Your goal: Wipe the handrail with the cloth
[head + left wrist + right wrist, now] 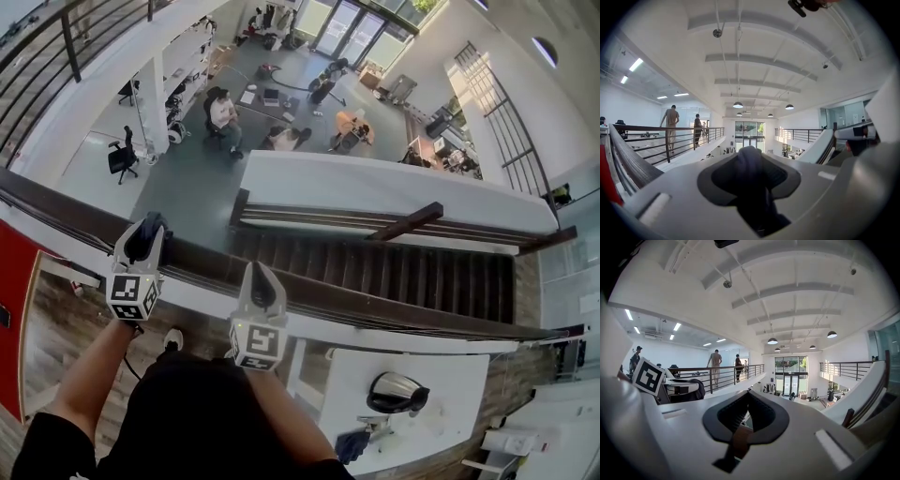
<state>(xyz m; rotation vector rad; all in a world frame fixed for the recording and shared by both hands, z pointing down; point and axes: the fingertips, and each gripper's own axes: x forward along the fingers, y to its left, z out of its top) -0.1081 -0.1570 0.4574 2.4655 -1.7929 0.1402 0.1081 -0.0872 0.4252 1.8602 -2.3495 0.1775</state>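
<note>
- Two tools reach over a dark wooden handrail (403, 309) at a balcony edge: the left gripper (143, 232) and, just beside it, the right gripper (261, 276).
- Clenched in the left gripper is a dark blue cloth (750, 171), which fills the gap between its jaws.
- That cloth sits over the handrail; whether it touches the wood cannot be told.
- Right gripper's jaws are closed together and hold nothing; a brown strip of handrail shows under them in its own view.
- Stairs (375, 267) run down beyond the handrail, and people (223, 114) sit on the lower floor.
</note>
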